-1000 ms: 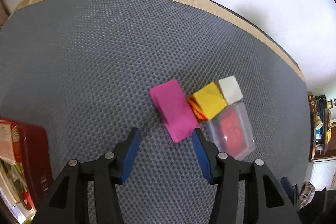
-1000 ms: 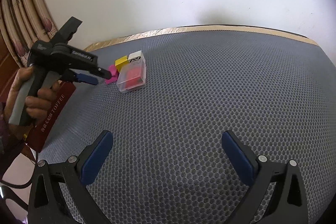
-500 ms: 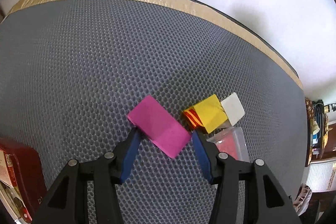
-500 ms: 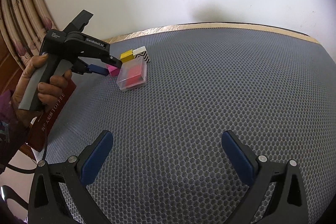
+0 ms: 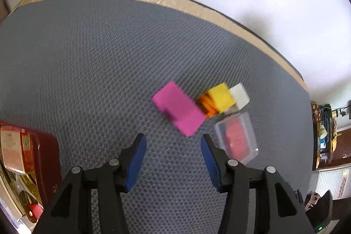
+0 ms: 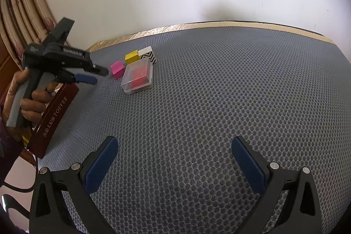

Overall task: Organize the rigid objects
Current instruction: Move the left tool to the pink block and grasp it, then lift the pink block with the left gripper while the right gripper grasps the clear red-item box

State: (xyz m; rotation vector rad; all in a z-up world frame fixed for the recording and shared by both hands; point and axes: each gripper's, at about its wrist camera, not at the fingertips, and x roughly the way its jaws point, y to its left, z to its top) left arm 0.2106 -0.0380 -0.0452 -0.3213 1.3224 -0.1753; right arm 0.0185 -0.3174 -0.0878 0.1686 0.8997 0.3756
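— Where are your tools right now?

— My left tool hangs over the grey mesh mat that covers the tabletop, pointing steeply down. Its blue pads stand apart with nothing between them, just short of the pink block. My right tool is over the near middle of the mat, jaws spread wide and empty, well apart from everything.

— And the things to organize?

— They sit in one cluster toward the far left part of the mat as my right camera sees it. The pink block lies nearest my left tool. Just beyond it is the yellow block, with an orange-and-red patterned side facing the pink one; they look to be touching, though the picture is blurred there. A white block with a black zigzag side sits pressed against the yellow one, farther toward the mat's back edge. A clear plastic box with something red inside lies just beside them, close to my left tool's right pad.

— Anything else on there?

— A dark red box lettered TOFFEE at the mat's left edge, beside my left hand.
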